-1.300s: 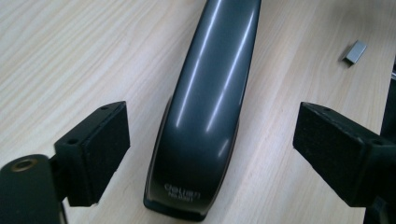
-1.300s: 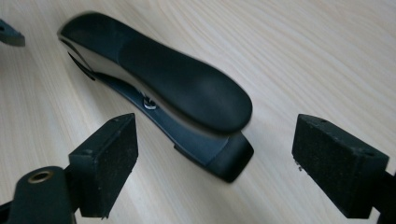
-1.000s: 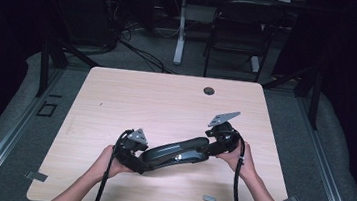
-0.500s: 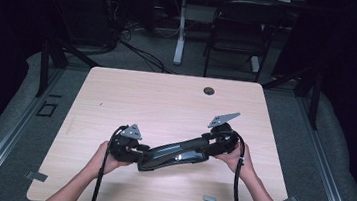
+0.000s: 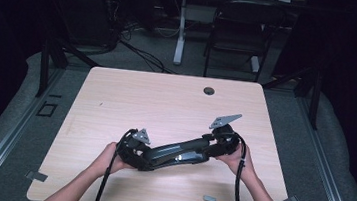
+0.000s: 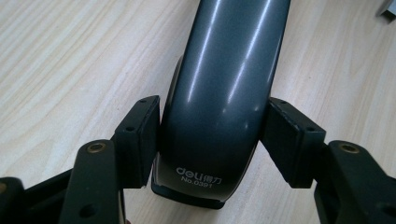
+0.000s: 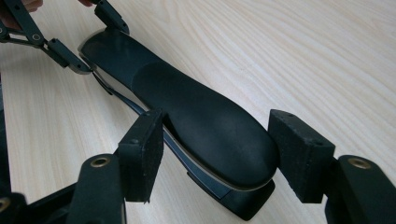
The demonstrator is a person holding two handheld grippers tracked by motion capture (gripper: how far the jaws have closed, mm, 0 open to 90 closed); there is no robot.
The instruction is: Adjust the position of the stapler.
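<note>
Listing item one: what is between your jaws? (clerk)

Item one: stapler (image 5: 176, 153), long, dark grey, glossy top arm, maker's mark and a model number printed in white at one end. It lies flat on the table (image 5: 166, 99), in the near half, running left to right with its right end a little farther away. (holder)

Entry for your left gripper? (clerk)

Left gripper (image 5: 142, 153), held in my left hand (image 5: 110, 157), at the stapler's left end. Its jaws have just been opening. In the left gripper view the printed end sits between them, one black pad (image 6: 140, 140) against each flank of the glossy arm, so I log it as clamped on the stapler. (holder)

And the right? (clerk)

Right gripper (image 5: 216, 147), held in my right hand (image 5: 234, 159), at the stapler's right end, its grey three-cornered plate (image 5: 224, 120) standing above. In the right gripper view the rounded matt-black end lies between the jaws. One pad is tight on its side and the other meets the curve, so this one is also clamped on the stapler. The same view shows my left jaws at the stapler's other end. (holder)

Sundries on the table? (clerk)

One small grey piece (image 5: 209, 199) near the front edge, well apart from the stapler. One dark round hole (image 5: 209, 90) at the far side. Black cables (image 5: 237, 187) trail from both grippers over the near edge. (holder)
</note>
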